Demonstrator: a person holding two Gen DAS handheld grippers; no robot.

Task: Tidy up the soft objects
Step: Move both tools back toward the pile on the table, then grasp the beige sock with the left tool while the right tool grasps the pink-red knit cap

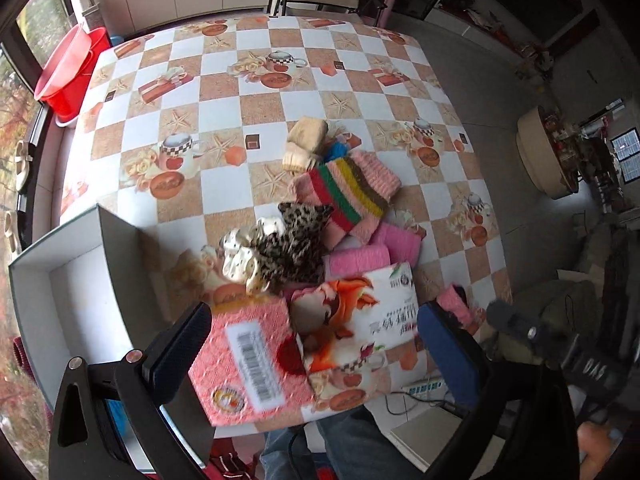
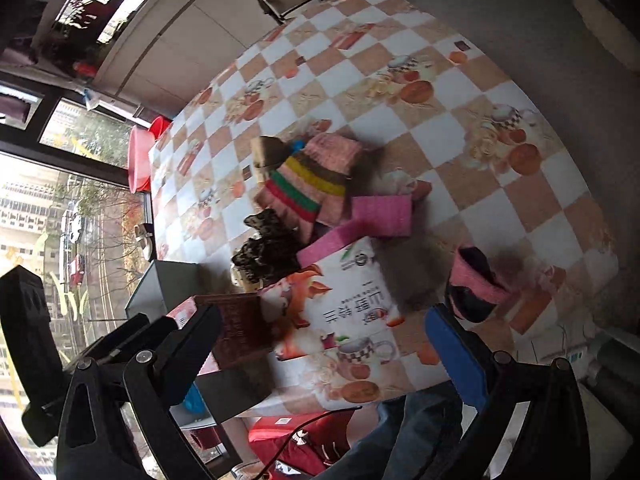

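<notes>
Fuzzy striped knit sock (image 1: 347,186) and leopard-print plush (image 1: 294,242) lie heaped mid-bench (image 1: 256,92) beside glossy tissue packs (image 1: 354,328); both hand-held grippers, left (image 1: 320,340) and right (image 2: 320,336), hover spread wide, empty.

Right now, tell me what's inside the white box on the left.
The white box shows only a bare white floor and walls in the left wrist view. Its near end is hidden behind the left gripper, so anything there can't be seen.

2 tissue pkts (image 1: 356,320) – 1 box (image 1: 60,280), 1 striped hat (image 1: 352,188)
</notes>
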